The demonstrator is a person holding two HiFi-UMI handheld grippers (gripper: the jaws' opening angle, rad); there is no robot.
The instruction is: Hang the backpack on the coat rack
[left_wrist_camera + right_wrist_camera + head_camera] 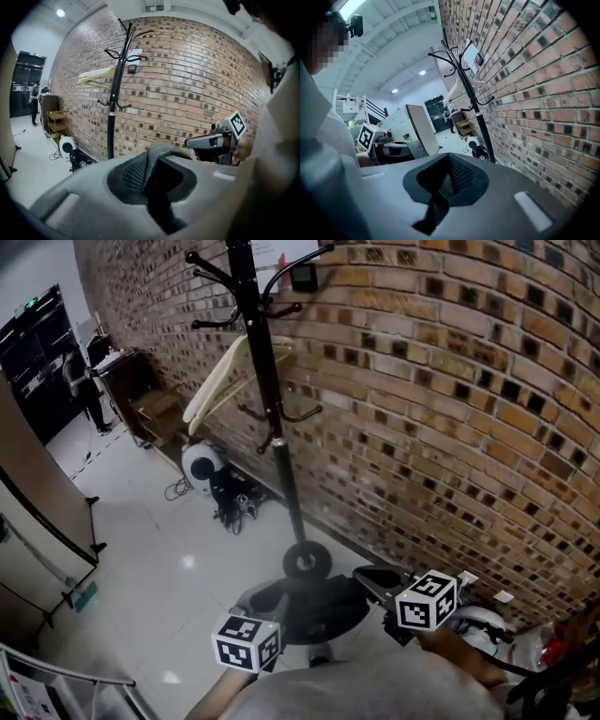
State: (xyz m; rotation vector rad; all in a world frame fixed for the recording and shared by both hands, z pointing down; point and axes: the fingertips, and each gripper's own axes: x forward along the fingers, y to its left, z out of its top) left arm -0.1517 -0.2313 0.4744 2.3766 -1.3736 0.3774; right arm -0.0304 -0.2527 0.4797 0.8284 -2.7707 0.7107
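Observation:
A black coat rack (267,381) stands against the brick wall, its round base (307,561) on the floor just beyond the backpack. The dark backpack (314,613) hangs low between my two grippers, close to my body. My left gripper (270,613) is at its left side and my right gripper (366,579) at its right. In the left gripper view the left gripper (157,171) is shut on a dark mesh strap (136,171). The right gripper (447,180) likewise pinches a mesh strap (461,174). The rack (112,98) (471,98) rises ahead in both gripper views.
A cream hanger (220,381) hangs on the rack's middle hooks. On the floor behind the pole lie a white round device (199,463) and black cables (234,502). A wooden shelf (155,409) and a person (84,390) are far left. A white panel (37,512) stands at left.

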